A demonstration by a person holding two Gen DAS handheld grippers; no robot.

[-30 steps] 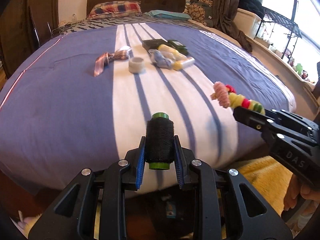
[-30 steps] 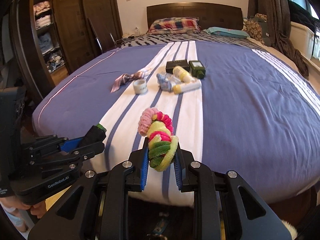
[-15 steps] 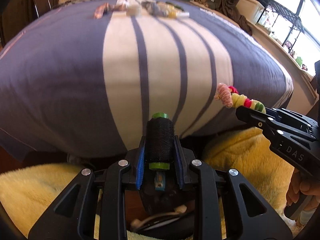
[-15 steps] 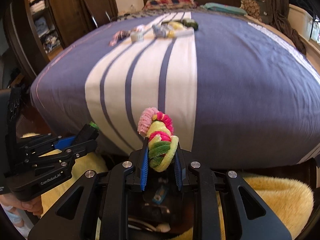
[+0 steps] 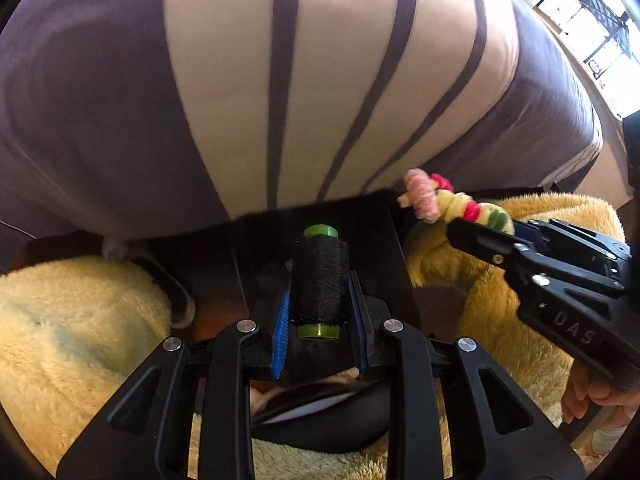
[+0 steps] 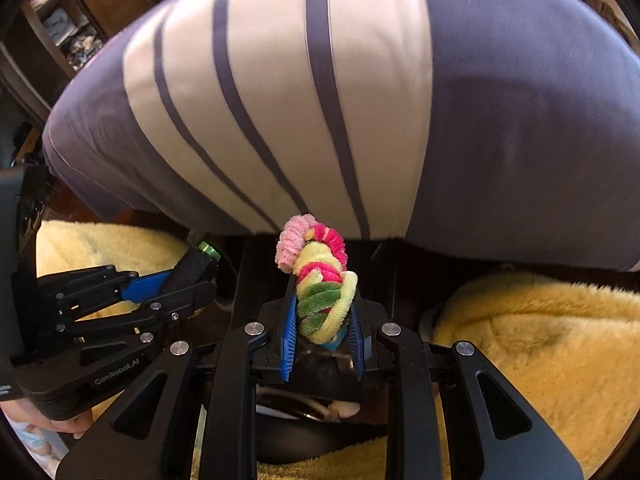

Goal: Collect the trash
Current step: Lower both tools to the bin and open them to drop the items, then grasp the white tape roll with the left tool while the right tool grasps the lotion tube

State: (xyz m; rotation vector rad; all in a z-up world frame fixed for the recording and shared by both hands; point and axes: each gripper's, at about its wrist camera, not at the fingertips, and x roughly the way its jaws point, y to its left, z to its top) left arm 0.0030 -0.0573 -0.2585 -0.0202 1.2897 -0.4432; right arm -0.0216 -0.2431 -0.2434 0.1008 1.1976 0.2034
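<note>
My left gripper (image 5: 319, 280) is shut on a black thread spool (image 5: 319, 284) with green ends, held upright over a dark bin (image 5: 320, 420) on the floor. My right gripper (image 6: 323, 300) is shut on a twisted bundle of pink, yellow and green pipe cleaners (image 6: 320, 280). That bundle also shows in the left wrist view (image 5: 448, 204), to the right of the spool. The left gripper and spool show in the right wrist view (image 6: 192, 268) at the left. Both grippers hang below the foot of the bed, above the bin (image 6: 312, 412).
The bed with a purple and white striped cover (image 5: 280, 80) fills the upper half of both views. A fluffy yellow rug (image 5: 72, 340) lies on the floor on both sides of the bin (image 6: 540, 340). A dark wooden wardrobe (image 6: 80, 0) stands at the left.
Both grippers have tilted down and dropped below the bed edge, holding their objects. The items on the bed have left the view; the bin and rug now show below.
</note>
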